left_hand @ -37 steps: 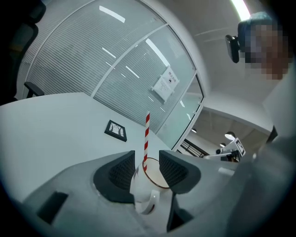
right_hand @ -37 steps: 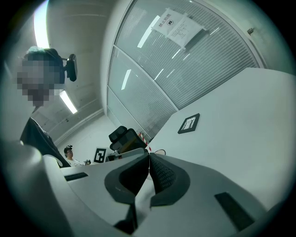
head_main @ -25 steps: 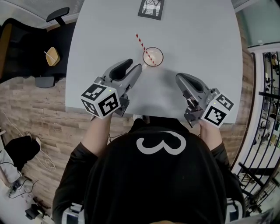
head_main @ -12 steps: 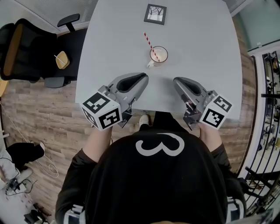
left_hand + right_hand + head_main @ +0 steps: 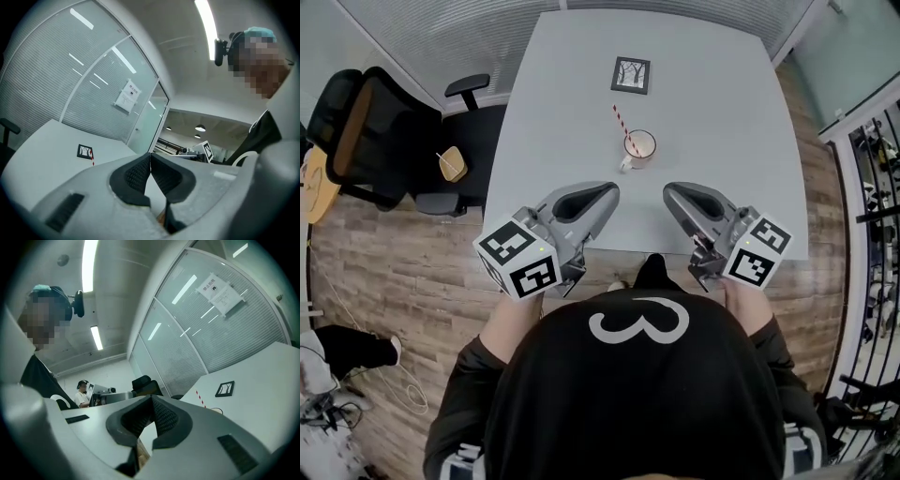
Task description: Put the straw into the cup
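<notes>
Head view: straw [image 5: 623,126], red-and-white striped, stands leaning in the cup [image 5: 639,145] near the middle of the grey table [image 5: 722,112]; a small framed picture [image 5: 630,75] lies beyond it. The left gripper [image 5: 611,192] and right gripper [image 5: 667,193] are at the table's near edge, well apart from the cup. A second ago both were further in, the left one's tip just beside the cup; both have since drawn back toward the person. The straw keeps the same lean in the cup, so the task reads as done and the hands as retiring. Left gripper view: left gripper [image 5: 150,157] has its ribbed pads met at the tip with nothing between them, having stood wide a second ago; the head view cannot settle this. Only the straw's top [image 5: 92,161] and the framed picture [image 5: 85,151] show past the jaw; the cup is hidden. Right gripper view: right gripper [image 5: 151,399] is likewise closed and empty. The straw [image 5: 200,398], a sliver of cup rim [image 5: 215,409] and the framed picture [image 5: 225,388] are visible, plus a seated person far behind, absent from the head view.
</notes>
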